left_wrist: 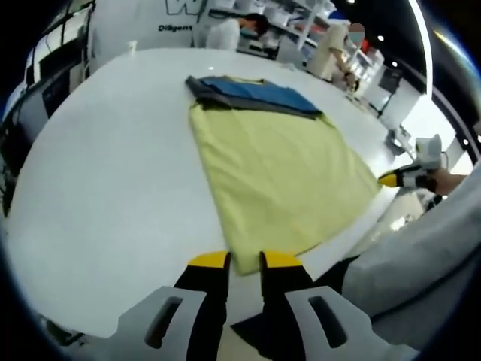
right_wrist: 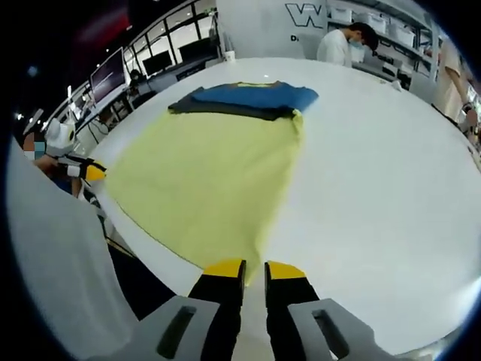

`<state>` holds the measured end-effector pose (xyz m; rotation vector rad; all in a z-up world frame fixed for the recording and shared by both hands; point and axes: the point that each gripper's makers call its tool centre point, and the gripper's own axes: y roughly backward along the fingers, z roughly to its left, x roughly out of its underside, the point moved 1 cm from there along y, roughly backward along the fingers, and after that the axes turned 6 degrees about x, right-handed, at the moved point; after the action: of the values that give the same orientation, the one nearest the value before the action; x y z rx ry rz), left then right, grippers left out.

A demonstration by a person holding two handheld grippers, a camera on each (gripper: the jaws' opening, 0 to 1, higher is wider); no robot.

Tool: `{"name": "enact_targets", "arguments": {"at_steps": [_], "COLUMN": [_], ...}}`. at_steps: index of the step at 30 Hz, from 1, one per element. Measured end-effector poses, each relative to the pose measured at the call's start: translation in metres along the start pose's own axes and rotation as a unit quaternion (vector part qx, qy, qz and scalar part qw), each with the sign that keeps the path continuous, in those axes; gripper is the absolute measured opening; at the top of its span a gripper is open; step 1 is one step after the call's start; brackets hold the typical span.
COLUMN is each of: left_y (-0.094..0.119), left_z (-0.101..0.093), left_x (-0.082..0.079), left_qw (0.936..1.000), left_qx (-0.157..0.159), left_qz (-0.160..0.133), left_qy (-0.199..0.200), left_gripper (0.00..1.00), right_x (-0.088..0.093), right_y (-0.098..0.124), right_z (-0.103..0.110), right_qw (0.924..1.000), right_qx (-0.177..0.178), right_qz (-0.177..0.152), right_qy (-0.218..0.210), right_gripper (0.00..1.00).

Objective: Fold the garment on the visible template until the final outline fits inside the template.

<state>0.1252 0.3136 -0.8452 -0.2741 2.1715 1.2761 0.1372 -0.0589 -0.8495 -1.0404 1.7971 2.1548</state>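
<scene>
Pinching each near corner of the flat yellow-green cloth garment [left_wrist: 274, 177] on the round white table [left_wrist: 113, 173], left gripper [left_wrist: 244, 260] and right gripper [right_wrist: 254, 268] nearly shut, I lift evenly.

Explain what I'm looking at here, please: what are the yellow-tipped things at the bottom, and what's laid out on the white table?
No robot arm here: a person holds handheld tongs in each hand, each carrying a fisheye camera. The left gripper view looks along the left tongs; the right gripper view looks along the right tongs. Both sit at the near corners of a yellow garment spread flat on the white table. Whether the tips pinch cloth is unclear. At its far end lies a blue and grey garment. The person's pale sleeve shows at the side.
</scene>
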Motion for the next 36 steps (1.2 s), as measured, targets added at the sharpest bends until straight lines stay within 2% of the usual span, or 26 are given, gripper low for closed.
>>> {"name": "enact_targets", "arguments": {"at_steps": [1,4,10,12,19,23,30,36], "left_y": [0.001,0.0,-0.004,-0.006,-0.004,-0.001,0.005,0.017], "left_z": [0.001,0.0,-0.002,-0.004,-0.005,-0.001,-0.006,-0.011], "left_x": [0.001,0.0,-0.001,-0.003,-0.002,0.001,0.011,0.033], "left_qw": [0.9998,0.9999,1.0,0.9999,0.9998,0.9996,0.9996,0.9985], "left_qx": [0.002,0.004,0.005,0.006,0.013,0.012,0.008,0.024], "left_qz": [0.007,0.008,0.006,0.005,0.012,0.01,0.016,0.033], "left_qy": [-0.017,-0.015,0.005,0.011,0.013,0.023,0.02,0.036], "left_gripper": [0.1,0.09,0.02,0.02,0.01,0.01,0.01,0.01], "right_x": [0.003,0.003,0.002,0.003,0.003,0.005,0.019,0.034], "right_y": [-0.002,-0.004,-0.004,-0.004,-0.002,0.003,0.012,0.025], "right_z": [0.002,0.0,0.001,0.002,0.001,0.007,0.014,0.025], "right_qw": [1.0,1.0,0.9999,0.9999,0.9998,0.9997,0.9995,0.999], "right_qx": [0.001,0.003,0.009,0.011,0.017,0.008,-0.009,-0.021], "right_qz": [0.006,0.002,0.001,0.001,-0.004,-0.005,0.004,0.022], "right_qy": [0.003,0.0,-0.006,0.004,-0.009,-0.023,-0.03,-0.034], "right_gripper": [0.01,0.0,0.0,0.0,0.0,0.0,0.0,0.0]}}
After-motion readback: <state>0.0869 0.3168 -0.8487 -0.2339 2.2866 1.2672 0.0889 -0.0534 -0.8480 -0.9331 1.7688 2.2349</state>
